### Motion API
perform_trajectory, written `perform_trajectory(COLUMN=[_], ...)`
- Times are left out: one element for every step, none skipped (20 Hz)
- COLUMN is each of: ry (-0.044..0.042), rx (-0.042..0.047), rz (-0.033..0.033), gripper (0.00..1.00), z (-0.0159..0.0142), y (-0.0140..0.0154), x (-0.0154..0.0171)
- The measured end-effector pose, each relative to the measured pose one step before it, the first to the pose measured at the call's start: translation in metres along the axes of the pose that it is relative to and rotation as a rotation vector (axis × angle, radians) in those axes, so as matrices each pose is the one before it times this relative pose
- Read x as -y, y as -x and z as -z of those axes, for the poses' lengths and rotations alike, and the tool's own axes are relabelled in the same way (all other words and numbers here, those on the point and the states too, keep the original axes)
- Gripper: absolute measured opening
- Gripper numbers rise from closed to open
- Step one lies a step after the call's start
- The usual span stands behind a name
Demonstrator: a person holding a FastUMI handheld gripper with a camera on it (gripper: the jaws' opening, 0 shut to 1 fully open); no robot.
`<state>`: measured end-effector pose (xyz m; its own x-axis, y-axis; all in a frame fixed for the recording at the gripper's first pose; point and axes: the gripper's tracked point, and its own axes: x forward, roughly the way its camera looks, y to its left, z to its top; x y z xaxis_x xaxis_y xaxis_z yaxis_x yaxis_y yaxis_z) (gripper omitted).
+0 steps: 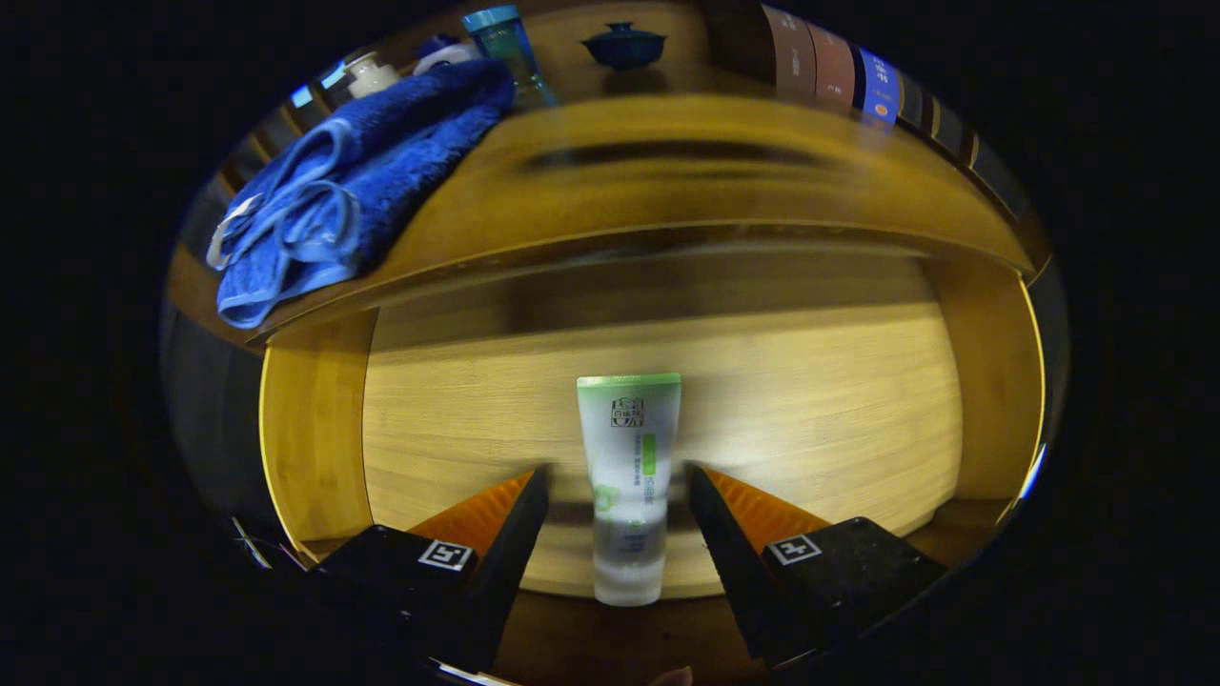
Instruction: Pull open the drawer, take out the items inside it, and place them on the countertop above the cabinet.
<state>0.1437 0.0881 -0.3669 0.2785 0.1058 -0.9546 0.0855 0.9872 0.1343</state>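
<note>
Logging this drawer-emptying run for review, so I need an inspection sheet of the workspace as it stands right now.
Surface: wooden countertop above the cabinet, partly bare.
Job's things: open wooden drawer; white tube with a green cap lying on its floor.
Clutter: folded blue towel, dark blue lidded bowl, teal-capped bottle, small white bottle, row of books, all on the countertop.
Grippers: gripper open, fingers either side of the tube, apart from it.
Cables: nothing seen.
Surroundings: dark booth.

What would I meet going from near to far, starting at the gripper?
gripper, open around the tube → drawer floor → countertop → teapot at the back.
</note>
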Motion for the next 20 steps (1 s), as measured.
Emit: perform_trajectory(ry=[0.00693,0.00835,0.00554,0.00679,0.00305,0.00870,-0.00166,0.00926,-0.00256,-0.00052,-0.01277,-0.01124,-0.02358,-0.01884,-0.01335,0.00453,0.00620,0.00732,0.00082,-0.00314], rx=[-0.01137,-0.00941,-0.01105,-0.01608,-0.00898,-0.00596,0.00124,0.00343,0.02010,0.02775,0.02030,0.01627,0.03003,0.00790,0.01762,0.02746,0.04004,0.03969,0.03756,0.03471], rz=[-0.00278,0.00629,0.00611,0.02520,0.02701,0.04076,0.00702,0.00794,-0.00011,-0.00564,-0.00693,-0.00834,-0.00820,-0.02126,-0.01647,-0.00597,-0.00095,0.00245,-0.00107,-0.00586], gripper=[0.90,0.90,0.90,0.89,0.89,0.79,0.70,0.60,0.54,0.49,0.43,0.37,0.28,0.28,0.28,0.28,0.28,0.28,0.28,0.28], z=[-0.00173,-0.00158,-0.00075,-0.00060,0.00158,-0.00126,-0.00271,0.00440,-0.00237,-0.00112,-0.00245,-0.00037,-0.00019,-0.00382,-0.00309,-0.00569,-0.00782,-0.00648,-0.00808,-0.00916], y=[-0.00240,0.00063,-0.00242,0.00019,-0.00257,-0.00189,0.00530,-0.00871,0.00453,0.00089,-0.00134,0.00733,-0.00523,0.01041,0.00786,0.00822,0.00964,0.01122,0.01294,0.01317], x=[-0.00193,-0.00013,-0.00025,0.00296,0.00334,0.00671,0.00147,0.00089,0.00065,0.00123,-0.00033,0.00111,0.00072,-0.00126,-0.00015,0.00021,0.00216,0.00305,0.00064,0.00128])
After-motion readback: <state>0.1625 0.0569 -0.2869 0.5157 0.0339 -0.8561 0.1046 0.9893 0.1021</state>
